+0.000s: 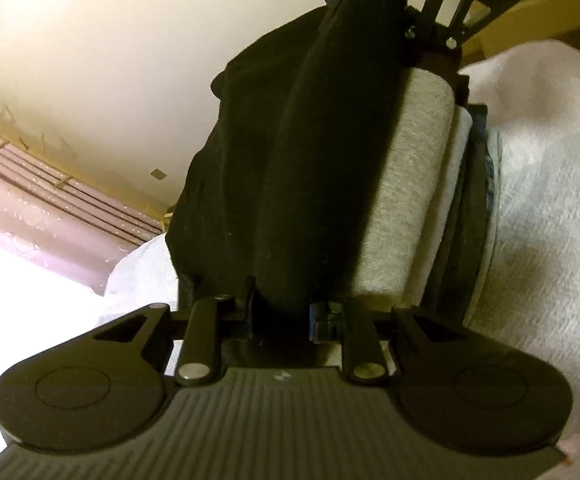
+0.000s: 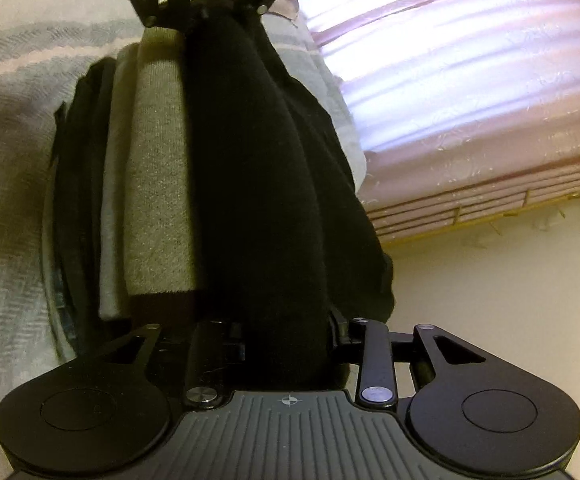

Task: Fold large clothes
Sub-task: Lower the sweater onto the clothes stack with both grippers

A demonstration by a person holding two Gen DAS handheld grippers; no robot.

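**A:** Left wrist view first. Your left hand-held gripper [image 1: 279, 300] is clenched on the black garment [image 1: 290, 140]; the cloth runs straight out from between the fingers and up to the other hand-held gripper's linkage at the top of the frame. So the garment is stretched between your two tools, sitting against a stack of folded clothes [image 1: 410, 184]: a grey knit piece right beside it, then a paler one, then something dark at the far side.

**B:** And what's under the stack?

**A:** A white woven bedspread [image 1: 542, 208], off to the right. On the left you've got the cream wall [image 1: 101, 80] and pink curtains [image 1: 41, 216] with light coming through.

**B:** OK, right wrist?

**A:** Same story mirrored. Your right hand-held gripper [image 2: 290, 344] is also clamped on the black garment [image 2: 257, 168], which fills the middle of the frame and reaches up to the opposite gripper at the top. The stack of folded clothes [image 2: 157, 184] is touching the garment on its left, and the grey piece shows a maroon band at its near end. Bedspread [image 2: 5, 208] on the left, curtains [image 2: 470, 92] upper right, wall [image 2: 490, 280] below them.
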